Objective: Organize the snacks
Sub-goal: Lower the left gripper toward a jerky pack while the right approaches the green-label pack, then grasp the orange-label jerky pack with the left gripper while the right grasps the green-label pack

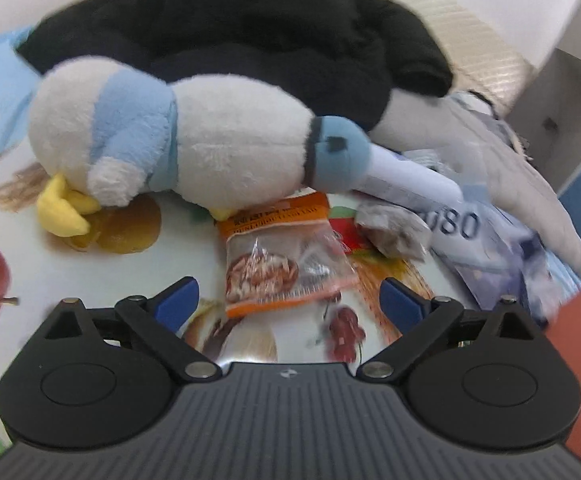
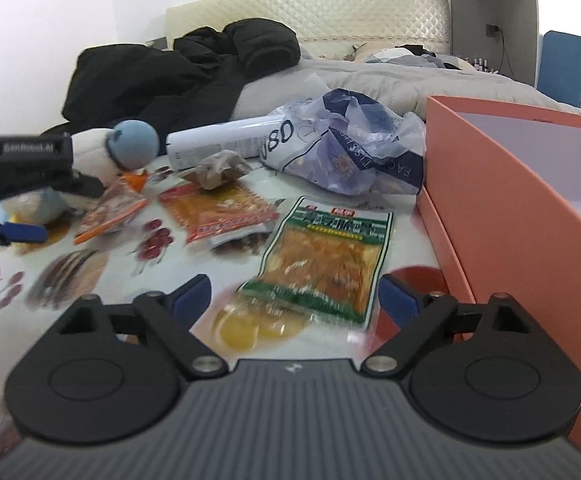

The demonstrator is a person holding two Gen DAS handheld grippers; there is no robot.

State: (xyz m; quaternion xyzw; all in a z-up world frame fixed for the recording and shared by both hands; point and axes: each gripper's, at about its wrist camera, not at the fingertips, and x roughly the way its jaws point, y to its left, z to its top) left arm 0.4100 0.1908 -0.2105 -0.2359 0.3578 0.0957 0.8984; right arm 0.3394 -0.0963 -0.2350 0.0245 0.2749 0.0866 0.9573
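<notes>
An orange snack packet [image 1: 282,260] lies flat on the fruit-print tablecloth [image 1: 138,264], just ahead of my left gripper [image 1: 289,300]. That gripper is open and its blue pads stand clear on either side of the packet. My right gripper [image 2: 294,296] is open over the near end of a green snack packet [image 2: 326,260], with no pad pressing on it. Further back lie a red and yellow packet [image 2: 222,216], a small crumpled brown packet [image 2: 218,170] and the orange packet [image 2: 108,212]. A blue finger [image 2: 24,233] of the left gripper shows at the left edge.
An open orange box [image 2: 522,208] stands at the right. A white and blue plush toy [image 1: 194,140] lies behind the orange packet. Behind the snacks are a white tube [image 2: 226,140] and a crumpled plastic bag [image 2: 350,148]. A black jacket [image 2: 178,68] lies on the bed beyond.
</notes>
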